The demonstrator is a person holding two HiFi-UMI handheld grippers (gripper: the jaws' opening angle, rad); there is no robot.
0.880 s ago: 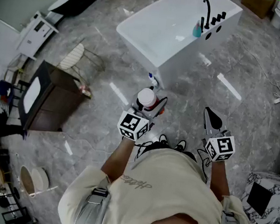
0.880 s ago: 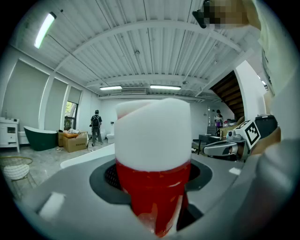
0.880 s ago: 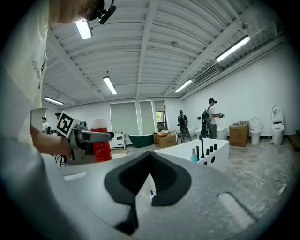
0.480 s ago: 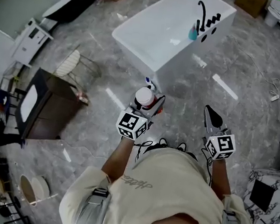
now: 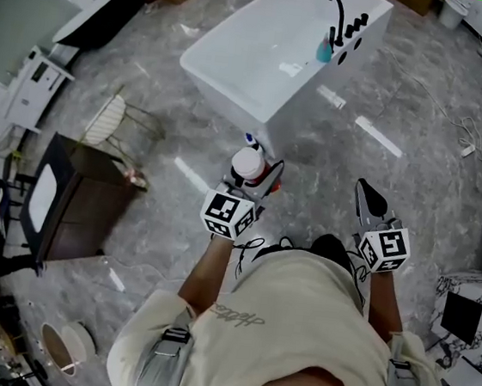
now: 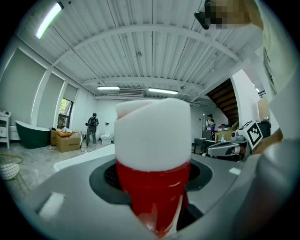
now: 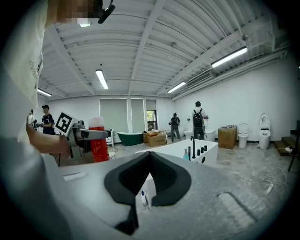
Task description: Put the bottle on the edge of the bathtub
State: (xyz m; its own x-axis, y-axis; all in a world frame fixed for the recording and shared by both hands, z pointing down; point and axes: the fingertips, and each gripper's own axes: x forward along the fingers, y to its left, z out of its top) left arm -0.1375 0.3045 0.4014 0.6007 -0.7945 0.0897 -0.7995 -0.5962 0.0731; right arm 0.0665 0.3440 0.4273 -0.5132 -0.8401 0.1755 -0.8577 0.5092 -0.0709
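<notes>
A red bottle with a white cap [image 5: 248, 164] stands upright between the jaws of my left gripper [image 5: 257, 176], which is shut on its red body [image 6: 152, 187]. The cap [image 6: 152, 133] fills the middle of the left gripper view. My right gripper [image 5: 364, 194] hangs level with it to the right, shut and empty, its dark pads meeting at the tips [image 7: 149, 157]. The white bathtub [image 5: 300, 95] stands ahead on the grey floor, with a black faucet [image 5: 334, 18] and a teal bottle [image 5: 324, 53] at its far end. In the right gripper view the held bottle [image 7: 97, 140] is at left and the bathtub [image 7: 176, 149] ahead.
A small bottle [image 5: 249, 137] stands on the floor at the tub's near corner. A dark wooden table [image 5: 76, 195] and a white wire chair [image 5: 107, 116] are to the left. Cables [image 5: 472, 136] lie at right, beside a marbled block [image 5: 461, 308]. People stand far off [image 7: 198, 122].
The bathtub has slid up and to the left in the head view as the person moves. Both grippers keep their places, and the bottle stays in the left one.
</notes>
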